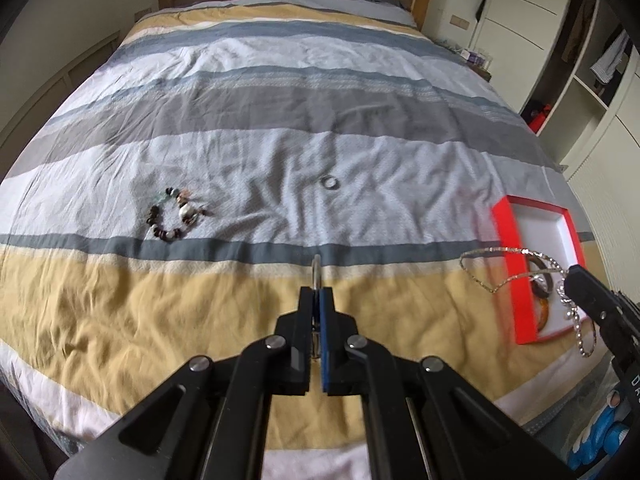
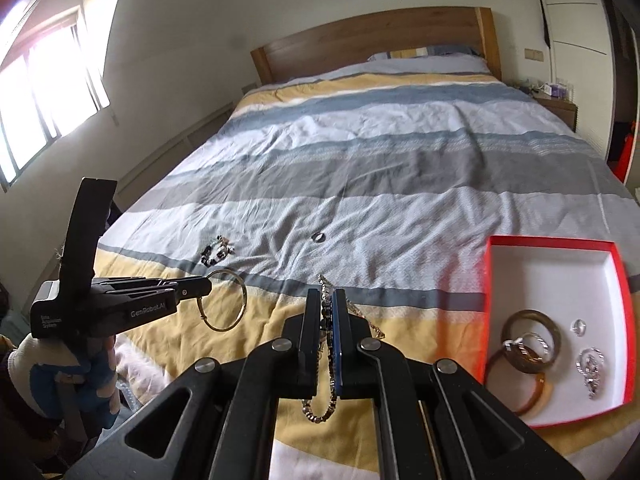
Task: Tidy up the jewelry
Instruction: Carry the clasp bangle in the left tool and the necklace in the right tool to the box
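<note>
Beaded bracelet (image 1: 176, 214): loose on the bed (image 1: 120, 320), left of centre.
Left hand-held gripper (image 1: 317, 296): clamped on a gold bangle (image 2: 224, 300).
Small ring (image 1: 331, 182): loose mid-bed.
Right hand-held gripper (image 2: 329, 300): pinching a silver chain (image 2: 320, 412).
Red box (image 2: 552, 243): already holds bangles and silver pieces.
Unclear: box contents overlap; chain blurred.

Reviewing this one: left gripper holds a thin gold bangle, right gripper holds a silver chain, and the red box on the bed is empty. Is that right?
Not quite: the red box is not empty. The right wrist view shows bangles and silver pieces in it. The rest holds: the left gripper holds the thin gold bangle, and the right gripper holds the silver chain.
</note>
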`<action>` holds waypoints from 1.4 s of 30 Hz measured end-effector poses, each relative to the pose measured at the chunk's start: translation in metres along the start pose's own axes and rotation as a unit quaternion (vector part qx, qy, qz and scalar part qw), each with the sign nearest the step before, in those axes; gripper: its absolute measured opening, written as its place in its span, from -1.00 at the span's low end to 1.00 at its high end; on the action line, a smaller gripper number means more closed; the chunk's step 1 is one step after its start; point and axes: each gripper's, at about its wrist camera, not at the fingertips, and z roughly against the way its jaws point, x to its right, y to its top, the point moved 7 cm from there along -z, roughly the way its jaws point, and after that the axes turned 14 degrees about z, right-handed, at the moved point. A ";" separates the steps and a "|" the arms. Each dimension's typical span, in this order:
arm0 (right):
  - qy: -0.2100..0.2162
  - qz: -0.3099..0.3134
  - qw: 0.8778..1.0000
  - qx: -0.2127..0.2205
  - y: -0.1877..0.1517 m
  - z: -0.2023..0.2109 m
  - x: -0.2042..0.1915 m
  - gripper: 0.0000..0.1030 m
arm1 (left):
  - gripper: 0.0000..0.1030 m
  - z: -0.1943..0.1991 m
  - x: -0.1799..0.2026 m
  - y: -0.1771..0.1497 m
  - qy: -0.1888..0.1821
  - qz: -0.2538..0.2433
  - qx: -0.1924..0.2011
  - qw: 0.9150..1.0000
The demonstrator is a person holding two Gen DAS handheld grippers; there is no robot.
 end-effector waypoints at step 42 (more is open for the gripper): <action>-0.113 -0.080 0.987 -0.080 -0.106 -0.017 0.249 -0.89 | -0.95 -0.128 0.301 -0.037 -0.119 -0.124 -0.088 0.981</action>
